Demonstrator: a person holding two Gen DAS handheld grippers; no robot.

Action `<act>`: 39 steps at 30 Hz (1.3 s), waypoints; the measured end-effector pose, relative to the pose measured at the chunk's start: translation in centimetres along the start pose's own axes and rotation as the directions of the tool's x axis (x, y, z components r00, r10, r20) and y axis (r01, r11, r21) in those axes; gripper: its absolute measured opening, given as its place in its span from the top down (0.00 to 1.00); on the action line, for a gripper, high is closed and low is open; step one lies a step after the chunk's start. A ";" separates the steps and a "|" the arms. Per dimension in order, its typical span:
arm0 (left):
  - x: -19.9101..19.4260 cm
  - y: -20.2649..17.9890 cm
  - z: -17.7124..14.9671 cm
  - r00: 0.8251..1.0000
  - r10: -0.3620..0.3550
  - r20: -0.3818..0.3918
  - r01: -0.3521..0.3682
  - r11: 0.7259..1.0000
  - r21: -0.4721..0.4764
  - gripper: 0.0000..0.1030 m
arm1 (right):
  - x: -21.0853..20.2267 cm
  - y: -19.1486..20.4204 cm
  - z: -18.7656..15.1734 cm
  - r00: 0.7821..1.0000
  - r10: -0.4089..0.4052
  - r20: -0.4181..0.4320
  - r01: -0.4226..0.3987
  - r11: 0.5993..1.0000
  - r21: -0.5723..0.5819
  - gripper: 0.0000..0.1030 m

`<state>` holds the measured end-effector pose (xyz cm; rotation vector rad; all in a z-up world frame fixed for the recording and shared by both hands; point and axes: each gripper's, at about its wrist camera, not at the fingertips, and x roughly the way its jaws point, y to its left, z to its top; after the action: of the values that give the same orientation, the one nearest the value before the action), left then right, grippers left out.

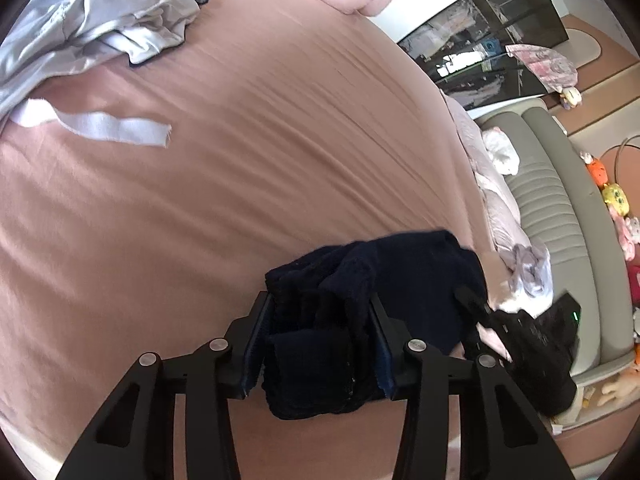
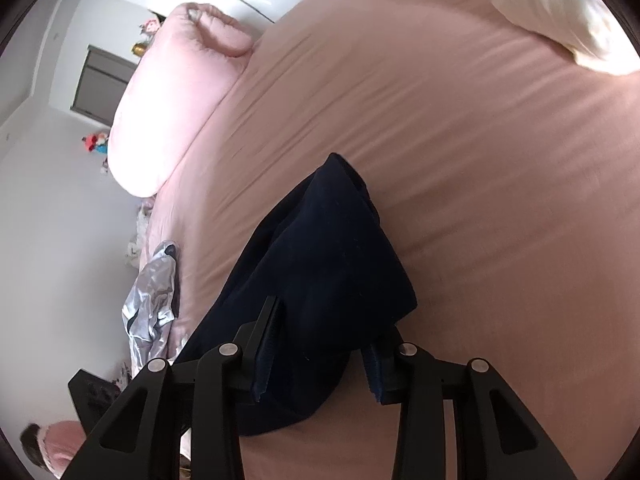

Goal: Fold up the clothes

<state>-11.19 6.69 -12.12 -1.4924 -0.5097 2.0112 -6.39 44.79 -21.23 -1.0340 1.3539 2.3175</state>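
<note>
A dark navy garment hangs bunched above the pink bed sheet. My left gripper is shut on a bunched edge of it. In the left wrist view the right gripper holds the garment's far end. In the right wrist view my right gripper is shut on the navy garment, which drapes forward onto the sheet.
A pale grey satin garment and a white strip lie at the far left of the bed. A pink duvet is heaped at one edge, a cream cloth at another. A grey padded headboard and toys are on the right.
</note>
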 end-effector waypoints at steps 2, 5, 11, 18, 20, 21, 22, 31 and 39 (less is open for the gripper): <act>0.1 -0.1 -0.6 0.999 -0.022 -0.023 0.022 1.000 -0.014 0.60 | 0.3 0.2 0.6 1.000 -0.003 -0.002 0.003 1.000 -0.027 0.64; 0.2 -0.3 -1.7 0.997 -0.054 -0.056 0.053 0.998 -0.023 0.60 | 0.9 0.7 1.4 1.000 -0.007 -0.007 0.006 0.998 -0.069 0.64; -0.1 -1.2 -2.3 0.998 -0.027 -0.052 0.027 1.000 0.015 0.60 | 0.9 1.7 1.6 0.999 -0.051 0.010 0.052 0.988 -0.146 0.64; 0.1 -0.4 -1.8 0.995 -0.046 -0.089 0.040 0.997 -0.072 0.40 | 0.9 2.4 1.0 0.992 -0.124 -0.001 0.121 0.972 -0.200 0.31; -0.5 -0.3 -1.7 0.995 -0.051 -0.090 0.045 0.996 -0.072 0.32 | 1.0 2.4 0.6 0.989 -0.150 -0.016 0.143 0.969 -0.201 0.31; -1.0 -0.6 -1.5 0.997 -0.023 -0.076 0.018 0.998 -0.057 0.29 | 0.9 2.5 0.3 0.987 -0.157 -0.019 0.150 0.968 -0.202 0.30; -1.5 -0.9 -1.3 0.998 0.014 -0.056 -0.016 0.999 -0.033 0.25 | 0.8 2.4 0.1 0.987 -0.162 -0.019 0.155 0.967 -0.203 0.30; -1.6 -3.3 0.8 0.987 0.160 -0.007 -0.154 0.963 0.222 0.23 | -2.3 0.9 -2.0 0.995 -0.078 -0.061 0.070 0.990 -0.122 0.30; 1.2 -2.8 1.8 0.996 0.082 -0.031 -0.074 0.978 0.193 0.25 | -2.9 0.8 -2.7 0.997 -0.025 -0.074 0.017 0.995 -0.098 0.30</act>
<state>-12.47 9.64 -10.71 -1.4492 -0.2363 2.0235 -3.58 42.46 -19.49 -1.1704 1.2611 2.3722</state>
